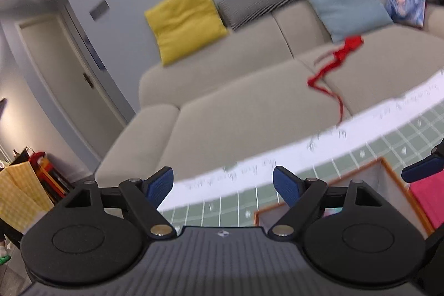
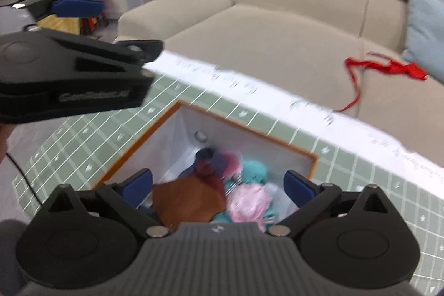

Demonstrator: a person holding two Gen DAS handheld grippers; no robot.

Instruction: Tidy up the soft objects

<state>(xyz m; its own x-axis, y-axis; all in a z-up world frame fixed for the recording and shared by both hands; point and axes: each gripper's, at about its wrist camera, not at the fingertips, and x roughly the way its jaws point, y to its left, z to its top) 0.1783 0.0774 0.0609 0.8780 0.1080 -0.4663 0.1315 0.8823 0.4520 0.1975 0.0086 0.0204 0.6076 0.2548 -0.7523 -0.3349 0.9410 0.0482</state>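
Both tools are standing with their jaws wide apart and nothing between them: the left tool (image 1: 223,185) is looking out over the sofa (image 1: 249,107), while the right tool (image 2: 219,185) is hanging above the open storage box (image 2: 177,107) with its green checked top. The box is already holding a heap of soft things, a brown piece (image 2: 188,201), pink fluff (image 2: 249,201) and teal fabric (image 2: 254,169), so a drop-off appears to be finishing. One soft item is lying loose: the red ribbon-like garment (image 1: 337,57), sprawling across the sofa seat well beyond the box. Collecting it is likely the next move, calling for a reach over the box's far edge. Only the right wrist view is showing the box's contents; the left view is giving little more than the box's corner.
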